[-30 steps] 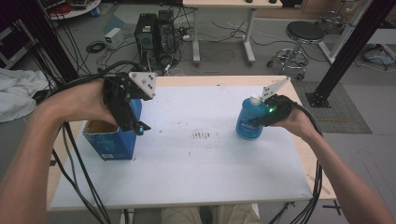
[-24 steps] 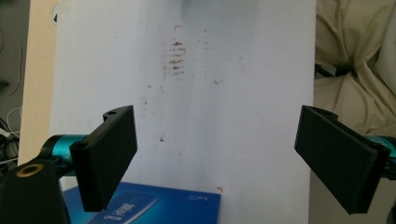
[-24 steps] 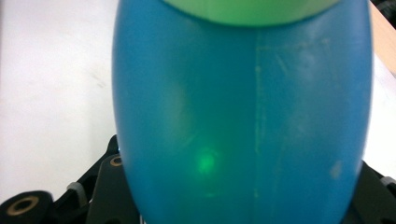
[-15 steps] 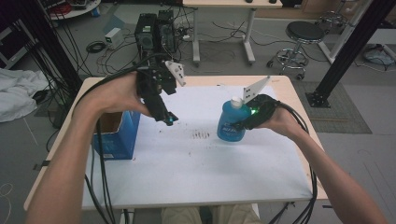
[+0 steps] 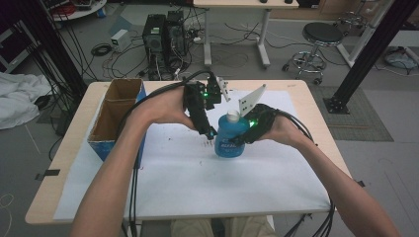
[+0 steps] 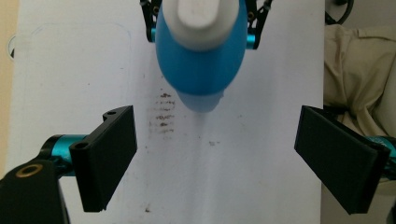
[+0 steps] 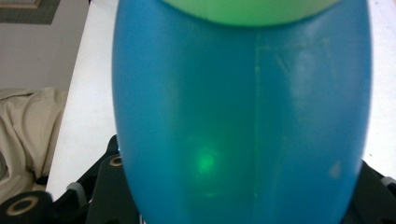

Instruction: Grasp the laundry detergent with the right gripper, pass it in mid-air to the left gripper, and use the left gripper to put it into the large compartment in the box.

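The wooden tabletop [image 5: 59,163] carries a white sheet [image 5: 207,182] that covers most of its surface, with a patch of small dark marks [image 6: 163,114] near the middle. At the left edge of the tabletop sits an open cardboard box with blue sides [image 5: 116,116], well apart from the work at the centre. The blue bottle with a white cap [image 5: 231,136] stands upright on the white sheet, about midway across and a little toward the far side. The right tongs [image 5: 242,136] are clenched around the bottle's body from the right, and in the right gripper view the blue wall of the bottle [image 7: 243,121] sits close against the camera between the black jaws, a green light reflected on it. The left tongs [image 5: 207,131] come in from the left, just beside the bottle and angled down toward the sheet; in the left gripper view their two black pads [image 6: 109,156] stand wide apart and released, with nothing between them, while the bottle [image 6: 201,70] and its cap lie just beyond their tips and the dark marks show on the sheet below. The person's forearms reach in from the near edge, one on each side of the bottle.
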`<state>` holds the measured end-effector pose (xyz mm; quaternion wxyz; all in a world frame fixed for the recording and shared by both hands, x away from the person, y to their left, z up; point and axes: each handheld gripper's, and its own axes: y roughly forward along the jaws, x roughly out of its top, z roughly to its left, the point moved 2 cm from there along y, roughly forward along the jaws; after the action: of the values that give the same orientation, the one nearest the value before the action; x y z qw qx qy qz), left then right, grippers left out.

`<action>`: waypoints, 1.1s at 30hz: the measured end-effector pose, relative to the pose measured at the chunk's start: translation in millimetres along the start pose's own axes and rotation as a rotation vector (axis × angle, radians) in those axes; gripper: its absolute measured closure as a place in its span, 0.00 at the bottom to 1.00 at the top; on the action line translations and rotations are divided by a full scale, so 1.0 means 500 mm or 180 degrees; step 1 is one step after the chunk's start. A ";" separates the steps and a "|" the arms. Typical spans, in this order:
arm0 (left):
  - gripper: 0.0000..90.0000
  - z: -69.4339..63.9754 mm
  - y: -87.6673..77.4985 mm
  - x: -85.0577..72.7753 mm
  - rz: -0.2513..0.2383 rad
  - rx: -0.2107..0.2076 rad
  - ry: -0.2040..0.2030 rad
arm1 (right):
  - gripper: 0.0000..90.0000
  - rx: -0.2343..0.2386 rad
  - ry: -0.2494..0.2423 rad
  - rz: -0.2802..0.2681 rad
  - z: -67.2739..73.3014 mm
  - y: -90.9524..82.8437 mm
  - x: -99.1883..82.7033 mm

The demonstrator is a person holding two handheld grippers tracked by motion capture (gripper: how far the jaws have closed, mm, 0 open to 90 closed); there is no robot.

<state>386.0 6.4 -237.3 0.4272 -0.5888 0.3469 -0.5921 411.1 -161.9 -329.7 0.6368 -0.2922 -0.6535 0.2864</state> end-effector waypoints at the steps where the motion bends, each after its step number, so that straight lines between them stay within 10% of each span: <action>1: 0.15 0.001 0.006 0.002 -0.0001 -0.0010 -0.0012 | 0.51 0.0009 0.0001 0.0014 0.001 0.004 0.001; 33: 0.20 0.007 0.094 0.033 -0.0096 -0.0044 -0.0096 | 0.51 0.0025 -0.0029 0.0002 0.002 0.014 0.003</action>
<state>395.2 -26.7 -273.6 0.4193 -0.6057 0.3356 -0.5871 410.1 -155.9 -334.0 0.6349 -0.2885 -0.6552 0.2906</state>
